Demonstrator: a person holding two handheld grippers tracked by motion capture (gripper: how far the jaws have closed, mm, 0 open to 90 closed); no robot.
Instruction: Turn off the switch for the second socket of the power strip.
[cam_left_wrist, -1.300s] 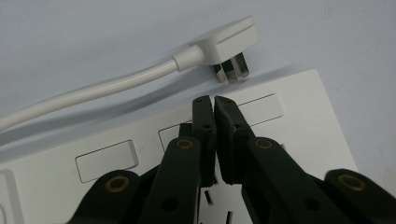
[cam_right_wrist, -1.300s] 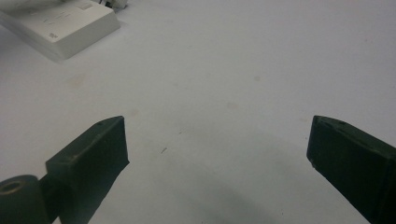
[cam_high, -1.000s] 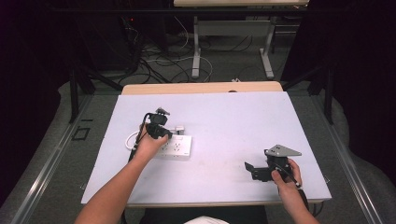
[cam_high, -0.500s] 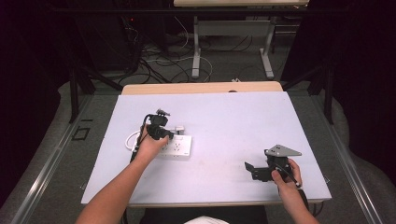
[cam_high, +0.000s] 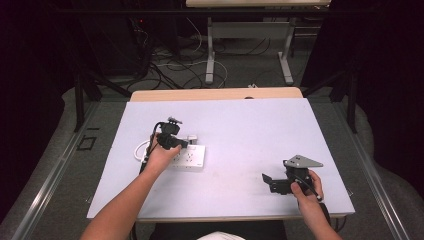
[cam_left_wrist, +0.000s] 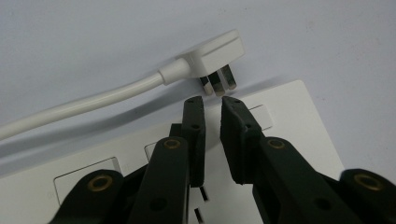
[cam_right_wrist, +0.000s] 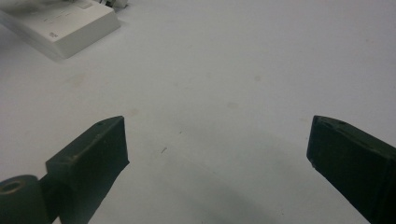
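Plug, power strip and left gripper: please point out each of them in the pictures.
plug (cam_left_wrist: 215, 55), left gripper view, on its white body above the prongs.
power strip (cam_high: 194, 159), high view, on its white top face.
left gripper (cam_left_wrist: 212, 103), left gripper view, midway between its two black fingertips.

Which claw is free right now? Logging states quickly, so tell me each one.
Left claw: just been opening, narrow gap, nothing between its jaws, above the white plastic power strip.
Right claw: wide open, empty.

The strip (cam_high: 189, 156) lies on the bench (cam_high: 250, 130) at nine o'clock; the plug (cam_left_wrist: 214, 55) lies just behind it, at twelve.
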